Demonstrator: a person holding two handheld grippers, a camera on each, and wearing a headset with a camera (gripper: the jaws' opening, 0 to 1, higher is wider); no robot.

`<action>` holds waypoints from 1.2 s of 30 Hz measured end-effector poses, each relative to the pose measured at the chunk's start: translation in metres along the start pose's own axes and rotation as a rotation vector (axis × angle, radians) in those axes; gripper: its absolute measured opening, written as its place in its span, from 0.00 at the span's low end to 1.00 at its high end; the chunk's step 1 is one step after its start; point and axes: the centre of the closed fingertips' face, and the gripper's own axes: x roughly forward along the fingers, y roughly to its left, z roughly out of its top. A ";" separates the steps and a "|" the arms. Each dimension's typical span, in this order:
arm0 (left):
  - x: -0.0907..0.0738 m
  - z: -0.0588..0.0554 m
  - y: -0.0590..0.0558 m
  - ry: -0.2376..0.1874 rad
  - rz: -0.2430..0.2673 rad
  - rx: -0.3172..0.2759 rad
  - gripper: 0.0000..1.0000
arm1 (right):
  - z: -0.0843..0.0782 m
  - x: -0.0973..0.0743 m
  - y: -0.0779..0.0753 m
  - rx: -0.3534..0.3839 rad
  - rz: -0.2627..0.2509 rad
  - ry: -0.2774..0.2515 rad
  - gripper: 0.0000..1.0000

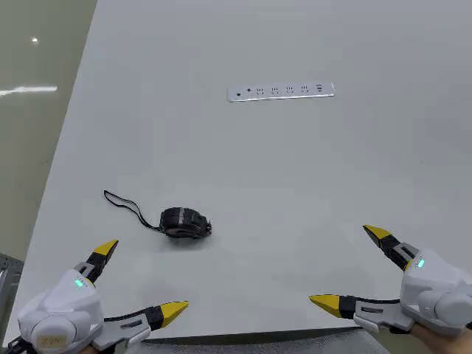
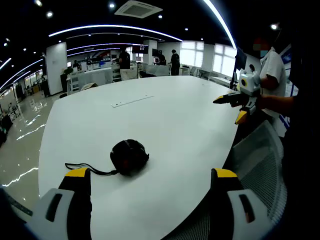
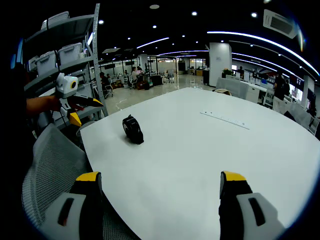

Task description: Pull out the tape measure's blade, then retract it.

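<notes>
A black tape measure (image 1: 185, 223) with a thin black wrist strap (image 1: 124, 204) lies on the white table (image 1: 295, 184), left of centre near the front edge. Its blade is inside the case. My left gripper (image 1: 142, 279) hovers open at the front left corner, short of the tape measure (image 2: 129, 156). My right gripper (image 1: 352, 267) is open at the front right, well apart from the tape measure (image 3: 133, 130). Both have yellow-tipped black fingers and nothing between them. The right gripper (image 2: 239, 106) also appears in the left gripper view, and the left gripper (image 3: 84, 109) in the right gripper view.
A white power strip (image 1: 281, 91) lies flat further back on the table. A grey mesh chair (image 2: 260, 160) stands at the table's front edge. The table's left edge (image 1: 63, 147) drops to a shiny floor. Shelves with bins (image 3: 65, 55) stand behind the person.
</notes>
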 end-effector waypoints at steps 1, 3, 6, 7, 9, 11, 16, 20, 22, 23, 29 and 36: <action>0.000 -0.001 0.000 0.003 -0.002 0.001 0.99 | 0.000 0.000 0.000 0.000 -0.001 0.000 1.00; 0.000 -0.001 -0.001 0.007 -0.004 0.005 0.99 | 0.000 0.000 0.000 -0.001 0.000 0.001 1.00; 0.001 -0.001 -0.001 0.008 -0.003 0.006 0.99 | -0.001 -0.001 -0.001 0.000 -0.001 0.003 1.00; 0.001 -0.001 0.000 0.008 -0.003 0.008 0.99 | -0.001 -0.001 -0.001 -0.001 -0.001 0.004 1.00; 0.001 -0.001 -0.001 0.009 -0.004 0.008 0.99 | -0.002 -0.002 -0.001 -0.001 -0.001 0.006 1.00; 0.001 -0.001 -0.001 0.008 -0.004 0.011 0.99 | -0.002 -0.002 -0.001 -0.002 -0.001 0.007 1.00; 0.002 -0.001 -0.001 0.013 -0.005 0.015 0.99 | -0.003 -0.003 -0.003 -0.005 -0.002 0.010 1.00; 0.002 -0.001 0.000 0.013 -0.005 0.017 0.99 | -0.002 -0.003 -0.004 -0.008 -0.004 0.011 1.00; 0.002 -0.001 0.001 0.013 -0.004 0.019 0.99 | -0.003 -0.002 -0.004 -0.009 -0.003 0.013 1.00; 0.003 -0.001 0.001 0.014 -0.003 0.020 0.99 | -0.003 -0.002 -0.004 -0.011 -0.002 0.015 1.00; 0.004 0.000 0.004 0.020 0.002 0.028 0.99 | -0.003 -0.002 -0.004 -0.019 0.007 0.020 1.00; 0.007 -0.001 0.007 0.040 -0.003 0.056 0.99 | -0.005 0.001 -0.001 -0.034 0.037 0.041 1.00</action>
